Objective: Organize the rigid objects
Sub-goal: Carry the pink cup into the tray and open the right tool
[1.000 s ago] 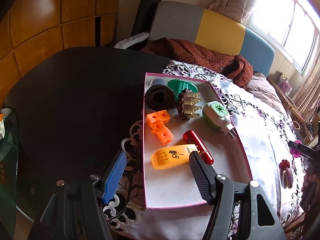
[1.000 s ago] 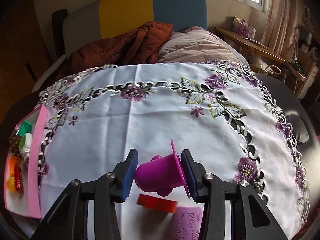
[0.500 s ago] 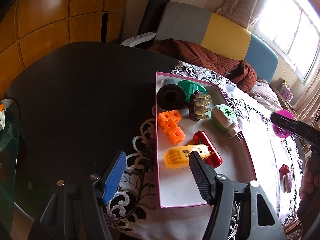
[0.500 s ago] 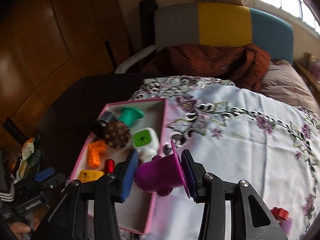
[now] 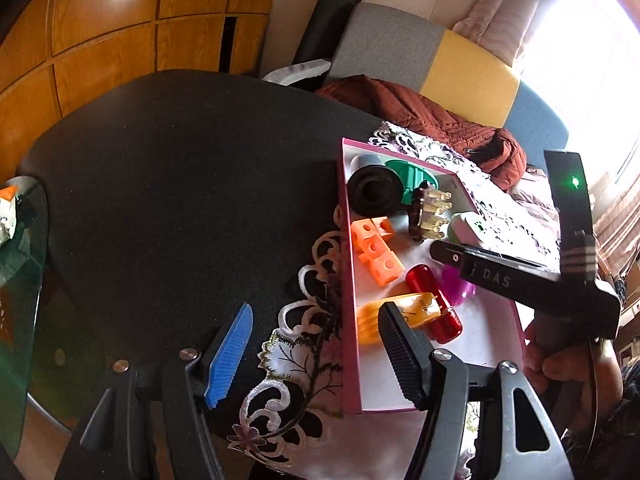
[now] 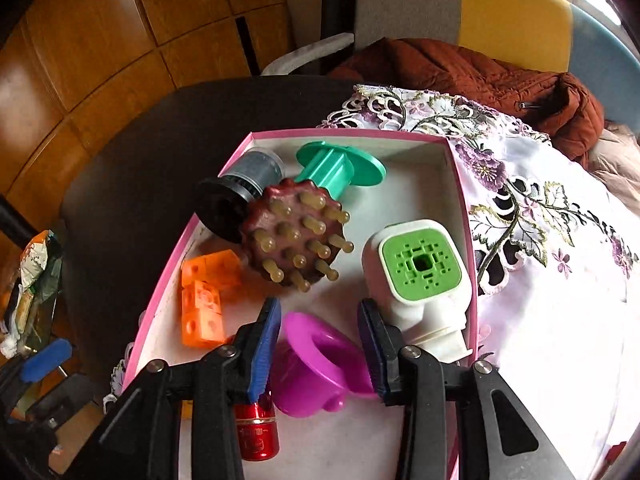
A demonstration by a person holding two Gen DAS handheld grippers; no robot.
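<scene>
Black table (image 5: 168, 184), embroidered cloth (image 6: 560, 280) over its right part. Pink-walled box (image 6: 160, 292) on cloth edge, holding black spool (image 6: 228, 204), green spool (image 6: 340, 168), brown studded massager (image 6: 292, 236), white-and-green plug-in (image 6: 420, 276), orange blocks (image 6: 200, 304), yellow case (image 5: 400, 314), red cylinder (image 5: 434, 302). Left gripper (image 5: 316, 344): wide apart, empty, low over box's near left corner. Right gripper (image 6: 318, 344): jaws closing; purple funnel (image 6: 316, 364) between them in box, wide mouth tilted up, stem pointing down toward camera; contact with pads unclear.
</scene>
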